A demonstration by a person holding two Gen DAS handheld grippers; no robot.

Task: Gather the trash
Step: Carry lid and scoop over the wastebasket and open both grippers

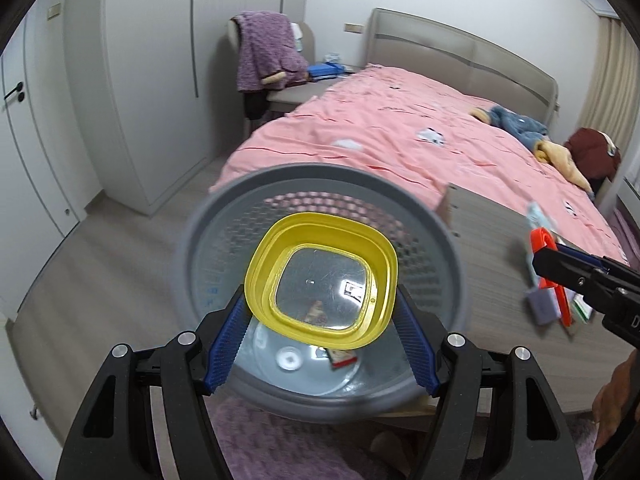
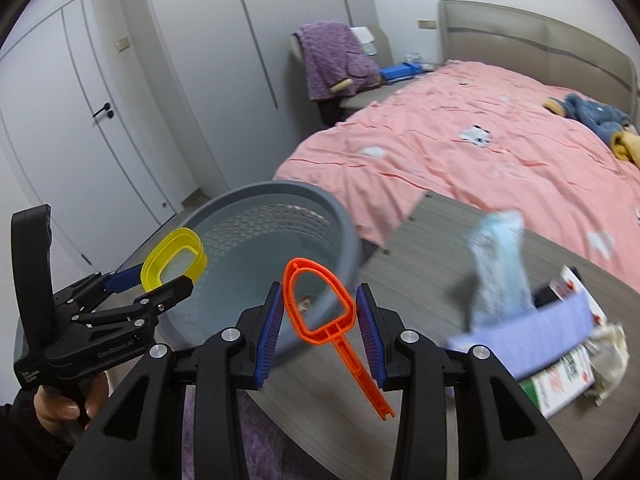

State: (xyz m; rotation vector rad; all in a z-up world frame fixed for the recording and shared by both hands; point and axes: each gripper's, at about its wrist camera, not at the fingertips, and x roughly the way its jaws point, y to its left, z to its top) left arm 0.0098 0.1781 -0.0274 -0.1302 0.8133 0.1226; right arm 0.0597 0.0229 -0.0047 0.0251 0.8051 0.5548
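Now my left gripper (image 1: 320,312) fingers clench the yellow lid (image 1: 321,280) over the grey basket (image 1: 192,248); my right gripper (image 2: 320,332) fingers grasp the orange tool (image 2: 320,312).

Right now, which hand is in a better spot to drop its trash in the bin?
Probably the left. Its gripper holds the yellow lid right above the grey bin's opening. The right gripper holds the orange tool nearer the bin's rim.

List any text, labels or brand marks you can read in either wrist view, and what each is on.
"GenRobot.AI": side of the left gripper body, right wrist view.
Small label below it: too small to read.
White letter on the right gripper body: cut off.
Booklet print on the table: blurred.
Packet in the gray basket: unreadable.
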